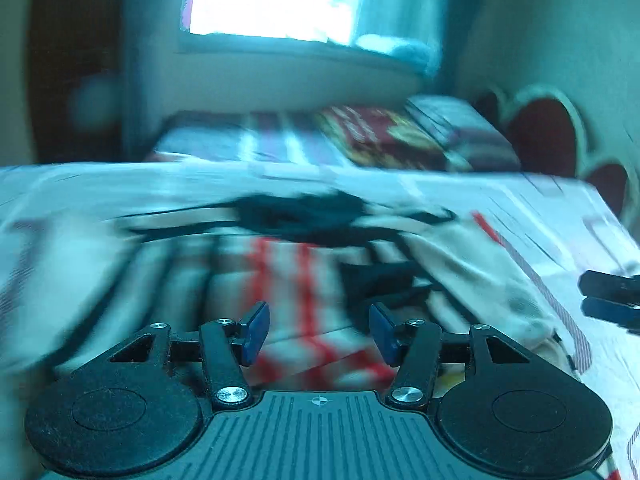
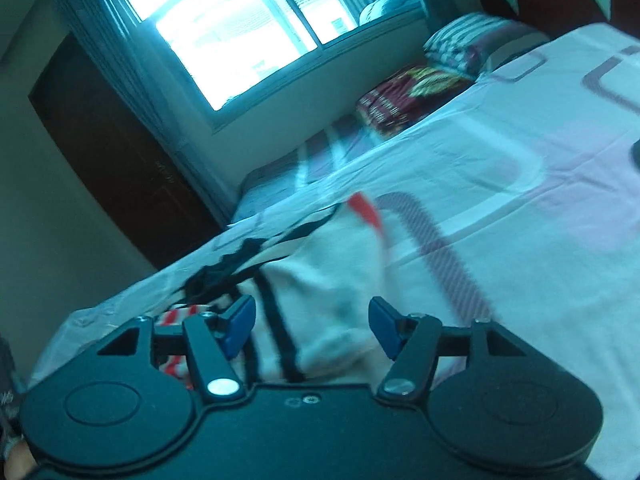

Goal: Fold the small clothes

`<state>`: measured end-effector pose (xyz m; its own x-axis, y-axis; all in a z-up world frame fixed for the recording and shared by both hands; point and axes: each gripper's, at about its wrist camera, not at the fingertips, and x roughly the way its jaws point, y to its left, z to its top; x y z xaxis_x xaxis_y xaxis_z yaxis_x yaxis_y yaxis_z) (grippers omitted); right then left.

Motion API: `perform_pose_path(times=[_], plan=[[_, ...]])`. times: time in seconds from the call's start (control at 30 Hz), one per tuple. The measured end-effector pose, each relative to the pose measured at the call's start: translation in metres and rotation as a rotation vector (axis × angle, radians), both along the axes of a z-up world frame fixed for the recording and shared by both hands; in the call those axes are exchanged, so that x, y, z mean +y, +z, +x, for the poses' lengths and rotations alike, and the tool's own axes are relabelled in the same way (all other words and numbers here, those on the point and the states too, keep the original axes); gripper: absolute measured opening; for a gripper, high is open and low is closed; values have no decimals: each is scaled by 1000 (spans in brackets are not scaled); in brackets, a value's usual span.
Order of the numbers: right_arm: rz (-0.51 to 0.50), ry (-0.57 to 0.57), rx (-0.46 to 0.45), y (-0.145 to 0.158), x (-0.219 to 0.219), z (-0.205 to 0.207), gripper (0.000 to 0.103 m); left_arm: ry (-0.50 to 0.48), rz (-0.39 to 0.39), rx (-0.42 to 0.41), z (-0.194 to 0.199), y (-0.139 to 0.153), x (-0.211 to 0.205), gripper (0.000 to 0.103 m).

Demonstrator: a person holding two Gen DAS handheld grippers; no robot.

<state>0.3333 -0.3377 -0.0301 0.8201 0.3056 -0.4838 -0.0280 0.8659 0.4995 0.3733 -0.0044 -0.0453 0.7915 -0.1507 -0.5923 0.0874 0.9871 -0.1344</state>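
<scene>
A small white garment (image 1: 304, 248) with black trim and red stripes lies rumpled on the bed; the left wrist view is motion-blurred. My left gripper (image 1: 318, 332) is open and empty, just above the garment's red-striped part. My right gripper (image 2: 310, 326) is open and empty over the garment's white side (image 2: 332, 280). The right gripper's blue-padded fingers (image 1: 612, 300) show at the right edge of the left wrist view.
The bed sheet (image 2: 520, 152) is white with pink and purple lines. Folded striped and red bedding (image 2: 416, 92) lies at the far end by a heart-shaped headboard (image 1: 548, 136). A bright window (image 2: 240, 28) and a dark door (image 2: 112, 152) are behind.
</scene>
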Motion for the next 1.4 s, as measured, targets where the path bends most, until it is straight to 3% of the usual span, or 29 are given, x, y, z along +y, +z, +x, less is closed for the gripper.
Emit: perform_pose_path(times=[0.13,0.27,0.47,0.53,0.57,0.6,0.63,0.67,0.7,0.73,0.77,0.9,1.03,1.23,1.27,1.3,1.4], plan=[[96,80,34,-7,33,27,60,173,74,-15,-55,0,83,55],[174,129,92,-23,65,55,57,275,123,41,-72,-17,135,55],[207,124,180,-42,93,89,56,250,144,80,-50,-42,160,55],[166,123,192,-42,102,95,47,235,145,83,-42,-48,164,55],[139,133,198,-42,107,98,34,233,159,87,-36,-51,165,55],[109,147,202,-42,111,101,15,227,169,83,-32,-52,160,55],[79,158,196,-41,115,101,8,222,184,74,-31,-51,159,55],[58,176,168,-37,115,98,7,219,206,71,-29,-52,159,55],[32,187,125,-30,116,94,6,212,206,80,-22,-54,157,40],[-8,193,84,-22,117,89,6,204,173,90,-18,-53,159,34],[-37,193,48,-14,116,83,6,206,140,96,-17,-52,162,31],[-83,210,-47,13,104,60,6,199,147,100,-11,-52,157,31],[-173,190,-10,1,92,50,6,198,135,106,-10,-52,157,31],[-142,169,90,-32,80,48,7,182,148,119,-8,-51,155,31],[-131,164,95,-33,78,45,8,179,151,120,-7,-51,155,31],[-117,155,98,-34,76,45,16,174,156,121,-7,-51,154,31],[-66,114,114,-42,66,47,23,152,160,106,-12,-50,153,31]])
